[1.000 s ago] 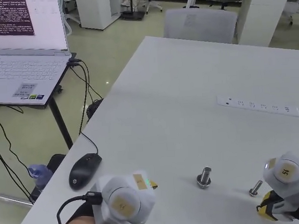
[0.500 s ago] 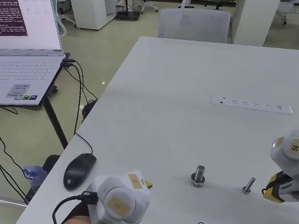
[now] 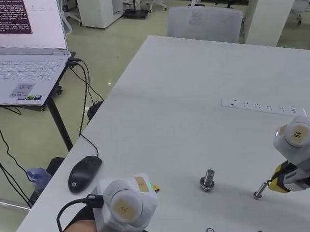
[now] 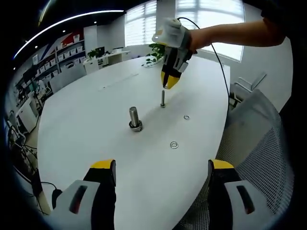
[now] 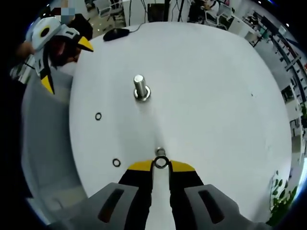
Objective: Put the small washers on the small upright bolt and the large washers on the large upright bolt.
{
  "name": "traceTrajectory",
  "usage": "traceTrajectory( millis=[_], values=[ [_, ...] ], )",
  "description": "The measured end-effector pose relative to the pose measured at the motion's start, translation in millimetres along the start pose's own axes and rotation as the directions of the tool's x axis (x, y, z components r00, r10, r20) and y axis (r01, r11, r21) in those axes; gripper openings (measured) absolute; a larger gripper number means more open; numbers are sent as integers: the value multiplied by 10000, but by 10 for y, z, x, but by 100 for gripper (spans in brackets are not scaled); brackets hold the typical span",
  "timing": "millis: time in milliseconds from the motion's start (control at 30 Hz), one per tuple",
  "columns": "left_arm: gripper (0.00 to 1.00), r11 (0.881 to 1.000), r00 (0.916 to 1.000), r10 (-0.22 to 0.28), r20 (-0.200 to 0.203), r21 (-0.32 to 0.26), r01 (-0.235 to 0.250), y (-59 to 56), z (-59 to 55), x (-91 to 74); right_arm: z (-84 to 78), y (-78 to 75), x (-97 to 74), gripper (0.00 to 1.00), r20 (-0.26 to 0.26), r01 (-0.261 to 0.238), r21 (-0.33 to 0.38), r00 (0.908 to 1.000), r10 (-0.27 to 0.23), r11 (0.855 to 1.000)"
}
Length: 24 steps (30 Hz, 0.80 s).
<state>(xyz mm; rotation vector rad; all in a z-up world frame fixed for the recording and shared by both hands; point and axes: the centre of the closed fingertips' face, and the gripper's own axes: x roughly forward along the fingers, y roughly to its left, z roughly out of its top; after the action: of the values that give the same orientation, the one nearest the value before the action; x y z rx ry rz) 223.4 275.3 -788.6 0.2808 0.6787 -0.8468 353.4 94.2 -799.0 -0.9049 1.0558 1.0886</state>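
The large bolt (image 3: 207,179) (image 4: 135,119) (image 5: 140,87) and the small bolt (image 3: 259,190) (image 4: 163,98) (image 5: 160,152) stand upright on the white table (image 3: 195,109). My right gripper (image 3: 272,184) (image 4: 169,82) (image 5: 161,165) is shut on a small washer (image 5: 161,163), held right at the top of the small bolt. My left gripper (image 3: 154,188) (image 4: 162,165) (image 5: 62,57) hangs open over the table's near edge with nothing between its jaws. Two loose washers (image 4: 186,117) (image 4: 174,144) (image 5: 98,116) (image 5: 116,162) (image 3: 210,231) lie flat near the bolts.
A black mouse (image 3: 85,173) with its cable lies near the table's left edge. A white power strip (image 3: 261,107) lies farther back on the right. A laptop (image 3: 26,69) stands on a side stand to the left, and a grey chair (image 3: 205,22) at the table's far end.
My right gripper has moved up and away from me to the small bolt's top. The left gripper has hardly moved. The head camera has shifted a little.
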Motion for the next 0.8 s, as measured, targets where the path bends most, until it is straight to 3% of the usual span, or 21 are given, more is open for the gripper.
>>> traceTrajectory(
  millis=[800],
  values=[
    [77, 9999, 10000, 16, -61, -133, -17, 41, -68, -21, -39, 7, 247, 13, -623, -344, -261, 9975, 327, 9991]
  ],
)
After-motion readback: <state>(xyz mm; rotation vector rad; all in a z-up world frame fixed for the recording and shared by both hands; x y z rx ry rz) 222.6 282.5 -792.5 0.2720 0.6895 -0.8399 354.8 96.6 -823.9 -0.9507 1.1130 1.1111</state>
